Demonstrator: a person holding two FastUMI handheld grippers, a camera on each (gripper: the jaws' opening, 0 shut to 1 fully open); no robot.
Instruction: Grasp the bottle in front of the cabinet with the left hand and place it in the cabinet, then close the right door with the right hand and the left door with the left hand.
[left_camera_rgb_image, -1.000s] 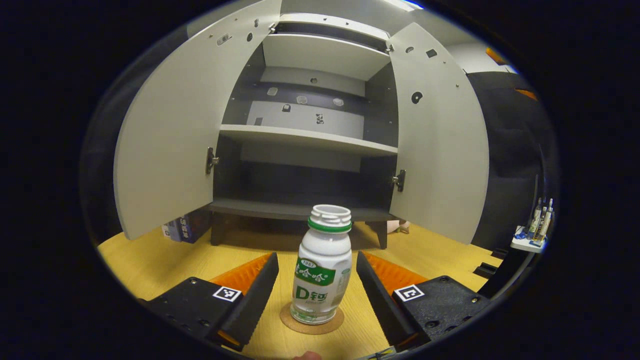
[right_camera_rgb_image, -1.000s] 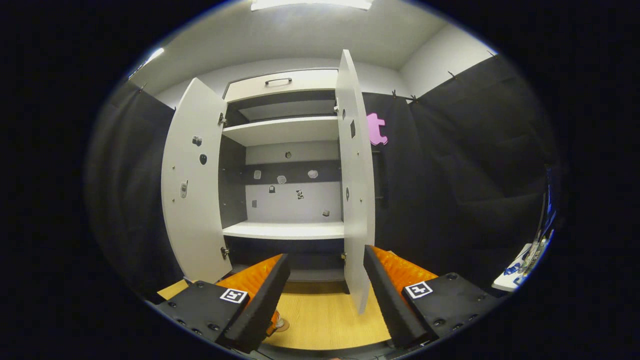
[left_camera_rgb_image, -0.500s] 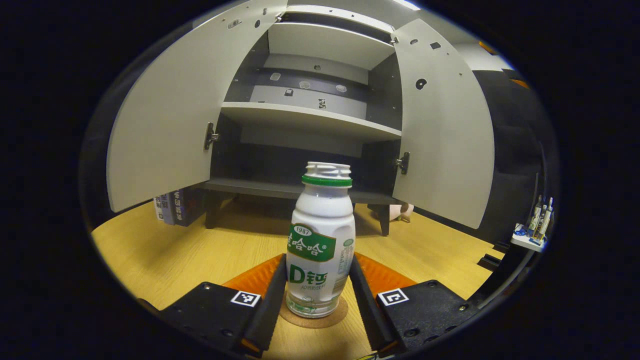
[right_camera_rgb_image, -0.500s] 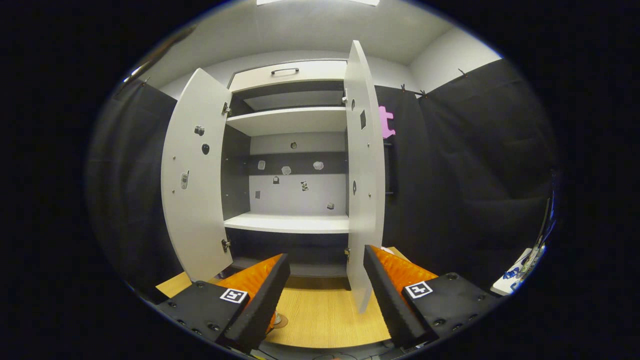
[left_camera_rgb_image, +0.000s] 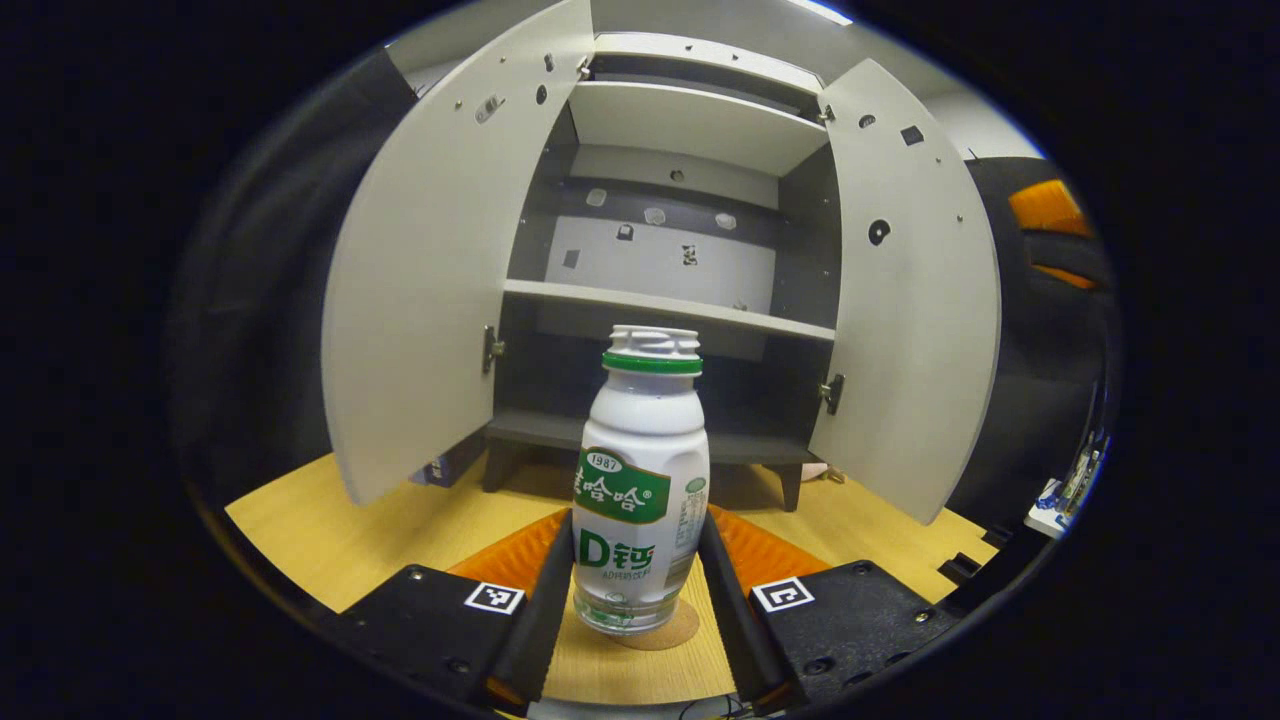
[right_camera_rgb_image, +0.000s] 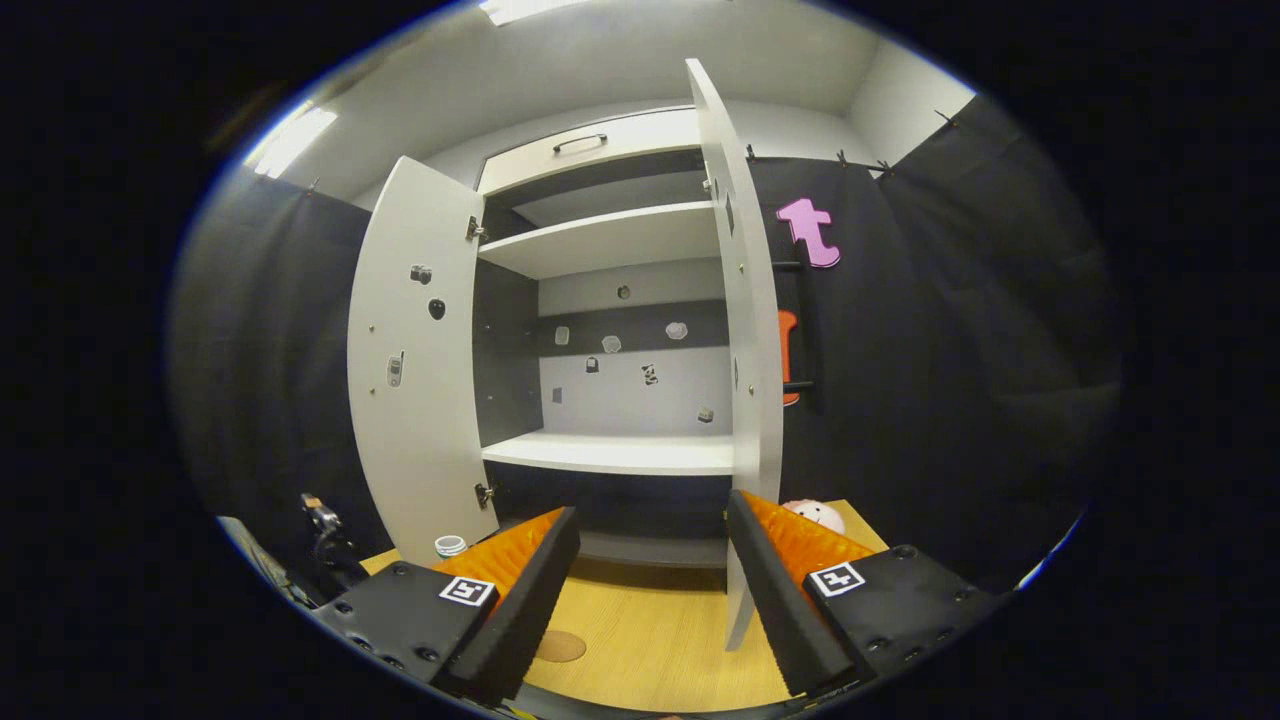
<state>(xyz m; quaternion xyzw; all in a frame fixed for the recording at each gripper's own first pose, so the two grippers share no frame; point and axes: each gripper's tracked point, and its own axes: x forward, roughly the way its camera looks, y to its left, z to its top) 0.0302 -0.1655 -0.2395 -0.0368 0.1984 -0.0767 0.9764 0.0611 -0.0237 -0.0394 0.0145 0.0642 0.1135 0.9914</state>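
In the left gripper view my left gripper (left_camera_rgb_image: 637, 545) is shut on a white bottle (left_camera_rgb_image: 640, 470) with a green label and an open top. The bottle hangs just above a round cork coaster (left_camera_rgb_image: 668, 634) on the wooden surface. Behind it stands the cabinet, with its left door (left_camera_rgb_image: 430, 300) and right door (left_camera_rgb_image: 915, 310) both swung wide. Its white middle shelf (left_camera_rgb_image: 670, 305) and dark bottom shelf (left_camera_rgb_image: 545, 430) are bare. In the right gripper view my right gripper (right_camera_rgb_image: 650, 590) stands open and holds nothing. The right door (right_camera_rgb_image: 750, 350) is edge-on just beyond it. The bottle's top (right_camera_rgb_image: 450, 545) peeks out at lower left and the coaster (right_camera_rgb_image: 560, 645) lies bare.
The wooden tabletop (left_camera_rgb_image: 330, 530) runs in front of the cabinet. Some books (left_camera_rgb_image: 440, 468) stand by the cabinet's left leg. A pink soft toy (right_camera_rgb_image: 815, 515) lies behind the right door. A small white ledge with bottles (left_camera_rgb_image: 1065, 490) sits far right.
My left gripper closed on the bottle and raised it off the coaster. The right gripper stayed open and shifted a little, so the coaster now shows bare.
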